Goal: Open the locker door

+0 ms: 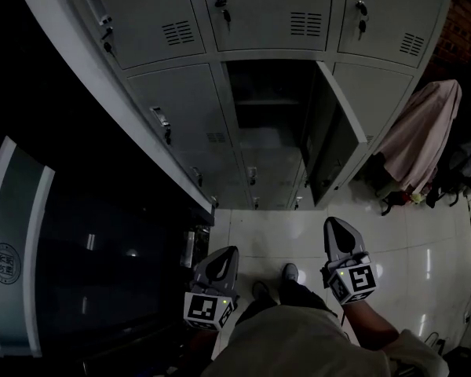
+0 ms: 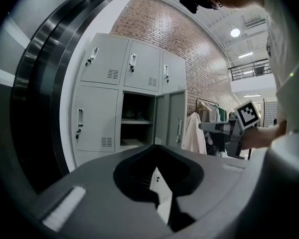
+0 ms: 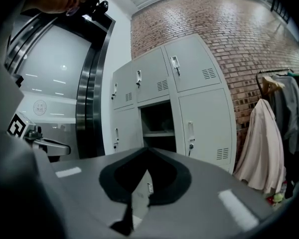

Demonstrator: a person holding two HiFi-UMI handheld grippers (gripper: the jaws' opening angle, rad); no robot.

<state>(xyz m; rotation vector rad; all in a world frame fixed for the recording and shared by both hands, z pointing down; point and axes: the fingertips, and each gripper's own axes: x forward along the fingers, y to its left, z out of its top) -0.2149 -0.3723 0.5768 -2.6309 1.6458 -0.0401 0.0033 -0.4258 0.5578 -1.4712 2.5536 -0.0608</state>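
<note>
A grey bank of lockers (image 1: 180,100) fills the top of the head view. Its middle compartment (image 1: 263,104) stands open and dark, and its door (image 1: 330,132) is swung out to the right. The open compartment (image 2: 136,121) and its door (image 2: 175,118) also show in the left gripper view, and the compartment (image 3: 158,123) in the right gripper view. My left gripper (image 1: 220,265) and right gripper (image 1: 341,238) hang low over the floor, well short of the lockers. Both are shut with nothing in them, as each gripper's own view shows (image 2: 157,151) (image 3: 147,151).
A rack with a pale garment (image 1: 424,132) and darker clothes stands right of the lockers. A dark curved glass wall (image 1: 78,258) runs along the left. The person's shoes (image 1: 289,273) rest on the white tiled floor (image 1: 408,242).
</note>
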